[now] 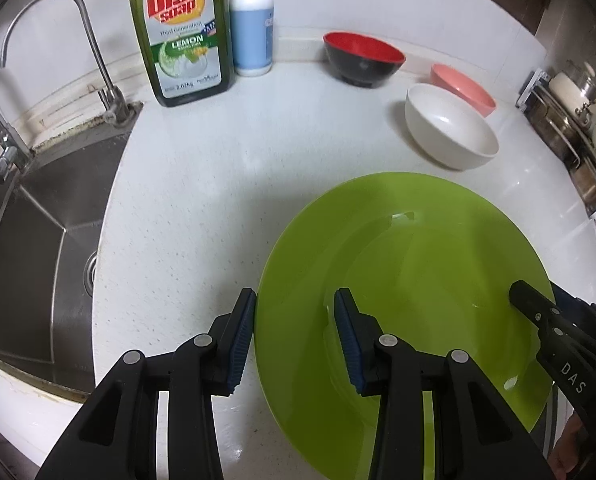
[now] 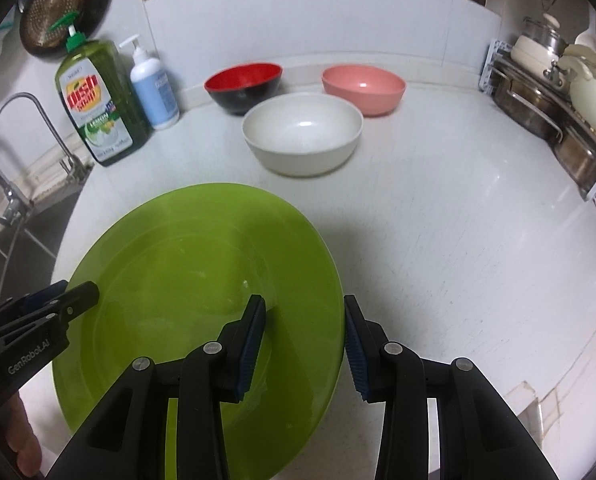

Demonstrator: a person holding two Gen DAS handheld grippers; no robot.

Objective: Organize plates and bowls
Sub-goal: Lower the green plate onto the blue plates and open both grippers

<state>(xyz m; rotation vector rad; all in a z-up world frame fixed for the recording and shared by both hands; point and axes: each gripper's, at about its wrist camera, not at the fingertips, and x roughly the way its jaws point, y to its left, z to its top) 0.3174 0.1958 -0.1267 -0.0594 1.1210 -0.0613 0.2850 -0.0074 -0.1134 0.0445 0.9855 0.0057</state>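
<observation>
Both pairs of fingers stand partly apart, straddling opposite edges of the green plate (image 1: 410, 280) without clamping it. On the left gripper (image 1: 294, 336), one blue-padded finger (image 1: 240, 344) sits just outside the plate's left rim over the bench (image 1: 186, 208), the other over the plate's inner surface; a gap shows on both sides of the rim. The right gripper (image 2: 304, 346) mirrors this at the plate's right edge, one finger (image 2: 356, 354) outside the rim and one above the well. Whether any pad touches the rim I cannot tell. The plate lies flat on the white bench beside the sink (image 1: 38, 264). Behind it stand a white bowl (image 2: 302, 134), a pink bowl (image 2: 364, 88) and a red-and-black bowl (image 2: 244, 86), apart from one another, near a dish soap bottle (image 1: 180, 32).
</observation>
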